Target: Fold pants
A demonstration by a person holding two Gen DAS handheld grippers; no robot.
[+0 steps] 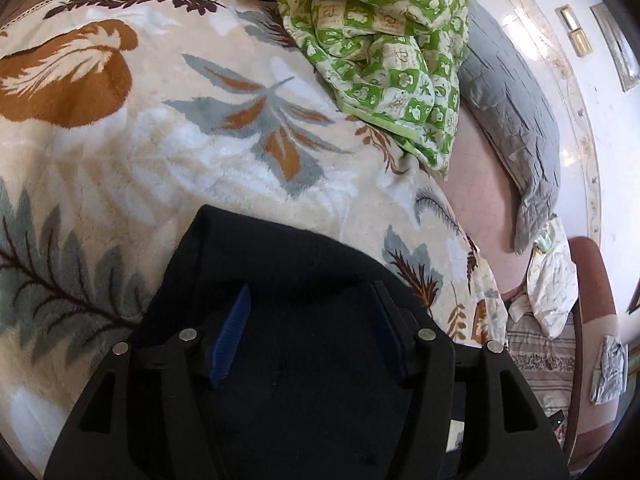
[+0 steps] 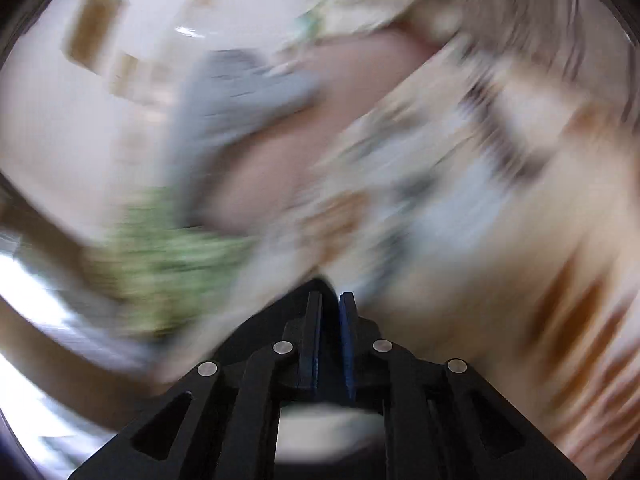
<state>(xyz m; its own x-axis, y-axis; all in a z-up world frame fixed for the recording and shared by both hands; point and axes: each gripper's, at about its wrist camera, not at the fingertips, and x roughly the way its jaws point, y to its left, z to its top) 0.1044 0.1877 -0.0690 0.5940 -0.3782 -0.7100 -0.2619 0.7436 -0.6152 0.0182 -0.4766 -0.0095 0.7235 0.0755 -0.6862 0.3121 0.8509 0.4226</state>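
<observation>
The black pants (image 1: 280, 248) lie bunched on a floral fleece blanket (image 1: 160, 140) covering the bed. My left gripper (image 1: 310, 286) hovers low over them, tilted downward. Its blue pads (image 1: 234, 332) stand wide apart, with black cloth lying under and between them and neither pad pressing on it. The right wrist view is heavily motion-blurred. There my right gripper (image 2: 330, 296) shows its pads only a narrow slit apart. A small dark bit of cloth (image 2: 320, 283) peeks out at the fingertips. I cannot tell whether the pads press on it.
A green patterned quilt (image 1: 380, 60) is heaped at the back of the bed beside a grey pillow (image 1: 512, 120). A pink sheet (image 1: 472, 208) shows at the bed's right side. Beyond it are a white crumpled cloth (image 1: 552, 288), striped fabric (image 1: 540, 352) and the pale floor (image 1: 580, 80).
</observation>
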